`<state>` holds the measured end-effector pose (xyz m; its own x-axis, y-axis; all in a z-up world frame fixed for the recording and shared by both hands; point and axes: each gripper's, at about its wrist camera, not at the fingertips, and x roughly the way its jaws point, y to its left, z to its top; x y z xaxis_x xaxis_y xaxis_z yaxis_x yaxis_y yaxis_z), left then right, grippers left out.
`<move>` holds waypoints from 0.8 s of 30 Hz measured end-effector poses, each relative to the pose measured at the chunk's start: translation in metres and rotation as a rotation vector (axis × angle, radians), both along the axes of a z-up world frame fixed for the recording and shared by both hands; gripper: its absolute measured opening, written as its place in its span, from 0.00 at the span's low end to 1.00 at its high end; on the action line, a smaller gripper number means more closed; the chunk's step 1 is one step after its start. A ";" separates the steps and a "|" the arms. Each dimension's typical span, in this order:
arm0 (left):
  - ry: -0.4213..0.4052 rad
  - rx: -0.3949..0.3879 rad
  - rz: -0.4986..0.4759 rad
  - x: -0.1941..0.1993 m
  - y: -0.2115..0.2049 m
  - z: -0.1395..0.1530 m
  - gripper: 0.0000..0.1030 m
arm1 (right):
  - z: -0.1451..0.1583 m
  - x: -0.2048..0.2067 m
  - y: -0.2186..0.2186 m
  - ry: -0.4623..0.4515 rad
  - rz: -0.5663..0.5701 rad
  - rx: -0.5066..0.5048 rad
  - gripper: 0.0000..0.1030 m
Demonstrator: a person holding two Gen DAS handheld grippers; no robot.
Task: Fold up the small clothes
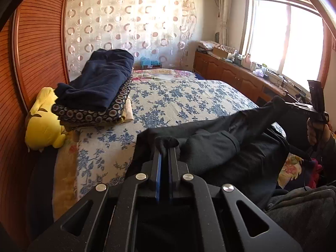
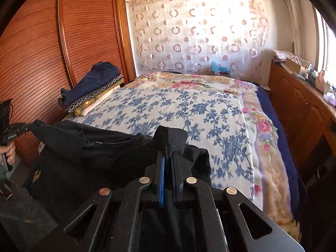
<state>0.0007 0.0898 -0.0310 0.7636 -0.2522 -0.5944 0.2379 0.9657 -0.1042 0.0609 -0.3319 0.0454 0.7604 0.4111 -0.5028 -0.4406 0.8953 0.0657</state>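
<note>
A black garment hangs stretched between my two grippers above the near edge of the bed; it also shows in the right wrist view. My left gripper is shut on one corner of it, cloth bunched at the fingertips. My right gripper is shut on the other corner. In the left wrist view the right gripper shows at the far right, holding the cloth's end. In the right wrist view the left gripper shows at the far left, a hand on its handle.
The bed has a blue floral sheet over a pink floral blanket. A stack of folded dark clothes and a yellow plush toy lie by the wooden wardrobe. A cluttered wooden cabinet runs under the window.
</note>
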 end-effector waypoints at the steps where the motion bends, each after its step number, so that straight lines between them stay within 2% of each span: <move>1: -0.006 0.003 0.005 -0.003 0.001 0.003 0.06 | 0.005 -0.006 0.000 -0.004 0.004 -0.004 0.05; 4: 0.003 0.020 0.015 -0.012 0.004 0.001 0.06 | 0.011 -0.021 0.001 0.005 0.022 -0.004 0.05; 8: 0.074 0.055 0.009 -0.009 -0.001 -0.023 0.06 | -0.001 -0.024 0.005 0.055 0.016 -0.021 0.05; 12: 0.111 0.038 0.014 -0.005 -0.004 -0.040 0.06 | -0.018 -0.012 0.007 0.124 -0.005 -0.034 0.05; 18: 0.121 0.027 0.008 -0.003 -0.005 -0.041 0.07 | -0.020 -0.005 0.008 0.173 0.003 -0.055 0.05; 20: 0.107 0.033 0.009 -0.004 -0.005 -0.035 0.13 | -0.017 -0.009 0.008 0.175 -0.003 -0.061 0.05; 22: 0.082 0.035 0.008 -0.005 -0.005 -0.028 0.25 | -0.015 -0.013 0.006 0.174 -0.005 -0.055 0.05; 23: 0.067 0.033 0.006 -0.006 -0.004 -0.024 0.28 | -0.013 -0.012 0.006 0.171 -0.006 -0.054 0.05; 24: 0.052 0.031 0.003 -0.006 -0.004 -0.019 0.37 | -0.012 -0.012 0.006 0.167 -0.007 -0.054 0.05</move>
